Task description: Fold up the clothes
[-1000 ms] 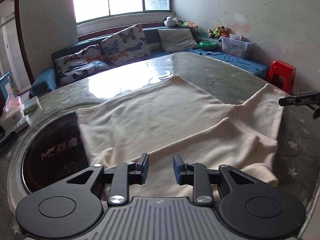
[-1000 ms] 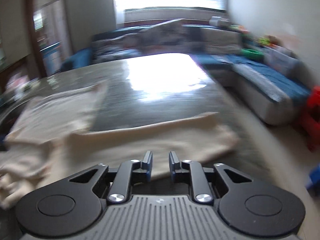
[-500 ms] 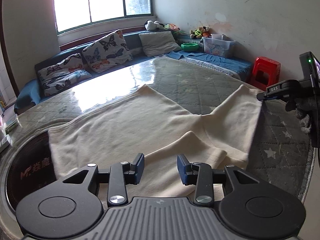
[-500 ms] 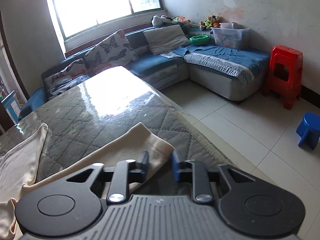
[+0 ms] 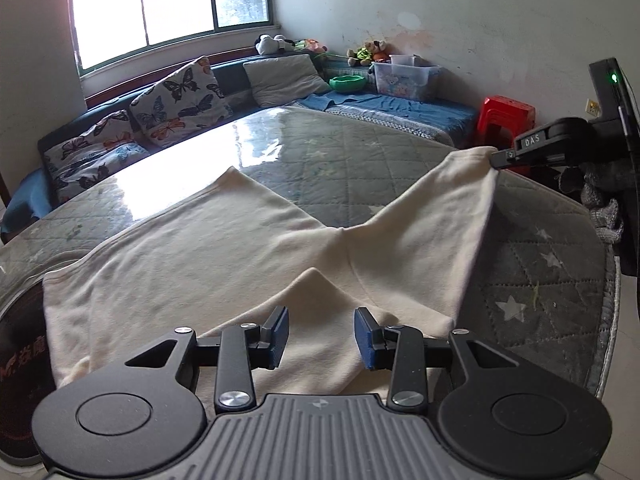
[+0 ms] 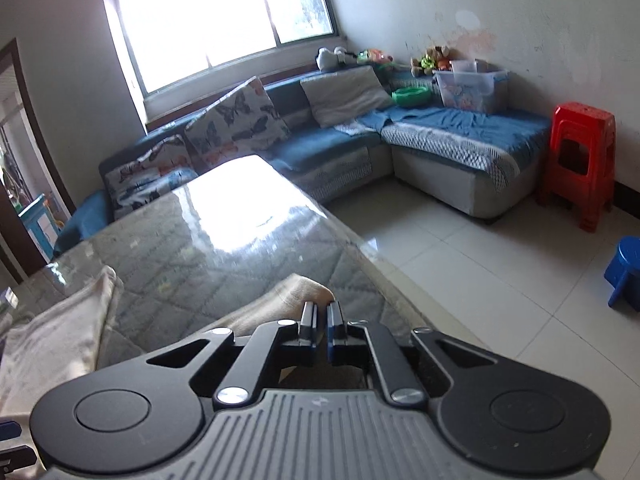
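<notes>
A cream garment (image 5: 208, 248) lies spread on the quilted table (image 5: 360, 160). My left gripper (image 5: 321, 338) is open and empty, hovering just above the garment's near folded edge. My right gripper (image 6: 321, 316) is shut on the garment's far right corner (image 6: 296, 292). It also shows in the left wrist view (image 5: 500, 158), where it holds that corner lifted off the table, so the cloth slopes up toward it.
A dark round hotplate (image 5: 20, 340) is set in the table at the left. A blue sofa with butterfly cushions (image 5: 180, 96) runs behind the table. A red stool (image 6: 576, 160) and a blue stool (image 6: 626, 272) stand on the tiled floor right of the table edge.
My right gripper closed on the garment's right corner and lifted it. My left gripper opened wider and shifted right along the near edge.
</notes>
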Motion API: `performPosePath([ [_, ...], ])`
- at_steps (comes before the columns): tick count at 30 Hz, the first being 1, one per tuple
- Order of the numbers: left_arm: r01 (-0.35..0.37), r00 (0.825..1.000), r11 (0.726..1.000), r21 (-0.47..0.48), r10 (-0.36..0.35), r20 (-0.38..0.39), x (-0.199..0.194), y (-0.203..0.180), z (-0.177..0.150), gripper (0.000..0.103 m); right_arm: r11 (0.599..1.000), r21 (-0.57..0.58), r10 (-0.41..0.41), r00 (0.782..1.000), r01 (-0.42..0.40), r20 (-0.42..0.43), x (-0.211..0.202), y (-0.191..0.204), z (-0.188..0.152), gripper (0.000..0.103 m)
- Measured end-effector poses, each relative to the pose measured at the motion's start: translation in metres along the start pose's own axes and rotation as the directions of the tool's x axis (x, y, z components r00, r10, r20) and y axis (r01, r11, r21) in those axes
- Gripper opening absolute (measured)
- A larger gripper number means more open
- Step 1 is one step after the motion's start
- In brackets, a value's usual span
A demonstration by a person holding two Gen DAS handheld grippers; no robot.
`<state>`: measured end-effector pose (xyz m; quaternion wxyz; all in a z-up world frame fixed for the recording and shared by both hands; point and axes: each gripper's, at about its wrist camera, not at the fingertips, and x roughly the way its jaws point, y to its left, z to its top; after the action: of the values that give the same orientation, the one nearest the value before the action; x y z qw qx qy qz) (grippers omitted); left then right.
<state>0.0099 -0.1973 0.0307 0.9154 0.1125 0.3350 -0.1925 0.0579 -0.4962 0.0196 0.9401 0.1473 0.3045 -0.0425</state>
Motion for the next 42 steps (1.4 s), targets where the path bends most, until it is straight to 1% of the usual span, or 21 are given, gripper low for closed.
performPosePath([
  [3,-0.006,1.0,1.0,0.011,0.006,-0.007,0.006,-0.003,-0.002,0.039,0.999,0.014,0.031,0.999,-0.031,0.015,-0.009,0.003,0.004,0.004],
  [5,-0.011,1.0,1.0,0.018,0.011,0.001,0.005,-0.004,-0.003,0.039,0.998,-0.002,0.061,0.997,-0.061,0.038,-0.02,0.01,0.012,0.004],
  [8,-0.022,1.0,1.0,0.0,0.022,0.021,-0.004,0.003,-0.003,0.042,0.992,-0.046,0.12,0.99,-0.117,0.071,-0.038,0.028,0.025,0.004],
  [11,-0.044,0.998,0.998,-0.033,0.046,0.045,-0.022,0.018,-0.005,0.043,0.975,-0.116,0.2,0.975,-0.188,0.095,-0.056,0.055,0.036,0.004],
  [13,-0.073,0.995,0.996,-0.059,0.077,0.06,-0.037,0.032,-0.009,0.045,0.958,-0.166,0.251,0.963,-0.232,0.103,-0.066,0.077,0.04,0.004],
  [15,-0.112,0.99,0.99,-0.086,0.118,0.071,-0.052,0.048,-0.015,0.046,0.939,-0.212,0.297,0.95,-0.271,0.101,-0.074,0.097,0.04,0.004],
  [18,-0.178,0.979,0.975,-0.133,0.189,0.075,-0.073,0.075,-0.029,0.046,0.882,-0.314,0.391,0.918,-0.351,0.073,-0.084,0.145,0.036,0.004],
  [20,-0.223,0.969,0.961,-0.165,0.237,0.072,-0.086,0.091,-0.04,0.046,0.84,-0.368,0.442,0.896,-0.399,0.039,-0.087,0.174,0.029,0.004],
  [25,-0.308,0.943,0.918,-0.248,0.329,0.044,-0.113,0.126,-0.07,0.046,0.723,-0.482,0.53,0.845,-0.495,-0.074,-0.09,0.245,-0.003,0.004],
  [28,-0.333,0.936,0.901,-0.277,0.353,0.022,-0.121,0.135,-0.085,0.046,0.651,-0.529,0.559,0.815,-0.545,-0.152,-0.089,0.282,-0.03,0.004],
  [30,-0.348,0.93,0.89,-0.295,0.366,0.007,-0.126,0.14,-0.094,0.046,0.614,-0.544,0.567,0.799,-0.572,-0.199,-0.086,0.296,-0.047,0.004],
  [31,-0.356,0.928,0.884,-0.303,0.373,0.0,-0.128,0.143,-0.098,0.046,0.584,-0.556,0.569,0.787,-0.591,-0.239,-0.085,0.306,-0.062,0.004],
  [32,-0.358,0.927,0.882,-0.306,0.375,-0.004,-0.129,0.144,-0.1,0.046,0.555,-0.568,0.567,0.776,-0.608,-0.276,-0.084,0.315,-0.076,0.004],
  [35,-0.361,0.926,0.88,-0.308,0.377,-0.008,-0.13,0.143,-0.102,0.046,0.476,-0.605,0.55,0.752,-0.639,-0.362,-0.082,0.328,-0.107,0.004],
  [36,-0.359,0.927,0.881,-0.307,0.375,-0.006,-0.131,0.143,-0.102,0.046,0.46,-0.605,0.544,0.745,-0.65,-0.387,-0.081,0.328,-0.114,0.005],
  [40,-0.337,0.933,0.895,-0.292,0.358,0.019,-0.132,0.136,-0.094,0.046,0.433,-0.602,0.531,0.729,-0.671,-0.431,-0.084,0.322,-0.122,0.009],
  [42,-0.318,0.939,0.906,-0.281,0.342,0.04,-0.131,0.132,-0.087,0.046,0.441,-0.605,0.526,0.737,-0.664,-0.425,-0.085,0.312,-0.117,0.009],
])
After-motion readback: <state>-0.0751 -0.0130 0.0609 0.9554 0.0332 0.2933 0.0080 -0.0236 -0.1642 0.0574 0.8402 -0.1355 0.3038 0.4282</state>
